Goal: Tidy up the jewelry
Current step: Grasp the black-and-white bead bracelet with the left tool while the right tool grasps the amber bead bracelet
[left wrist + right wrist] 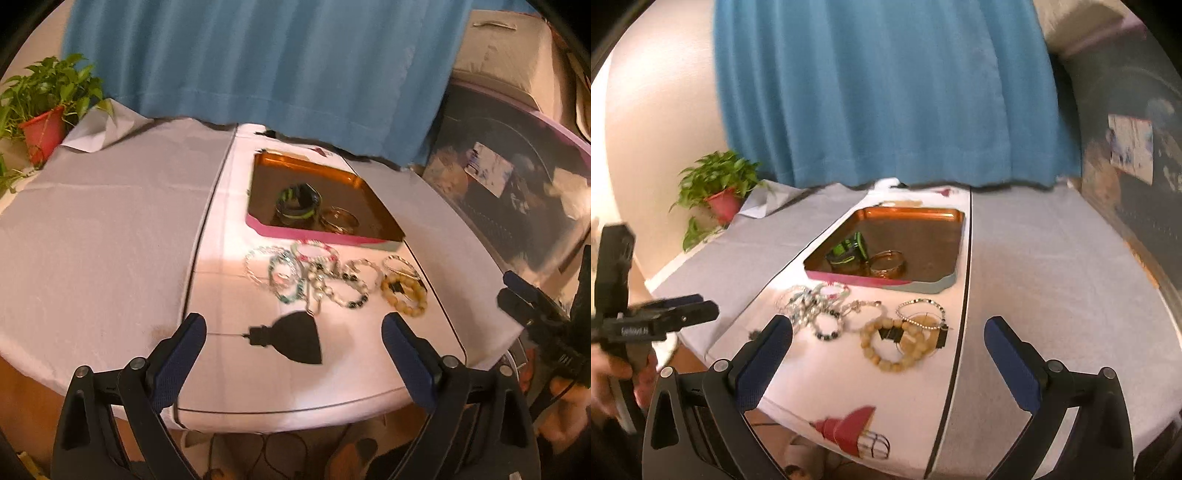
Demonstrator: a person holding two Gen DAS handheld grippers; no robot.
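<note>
A copper tray [373,192] [955,236] with a pink front rim sits on the white cloth. In it lie a black and green wristband [297,205] [847,251] and gold bangles [340,219] [888,267]. In front of the tray, several bead bracelets lie in a row: a green and clear one [286,277], a black and white one [352,291] [827,326], a yellow bead one [404,293] [894,345], a thin chain one [921,314]. My left gripper [293,354] is open and empty, short of the bracelets. My right gripper [888,347] is open and empty, above the yellow bracelet.
A potted plant [44,107] [718,188] stands at the table's far left. A blue curtain [258,55] hangs behind. A dark bin [517,177] stands to the right. Lamp pictures are printed on the cloth [291,338] [855,430].
</note>
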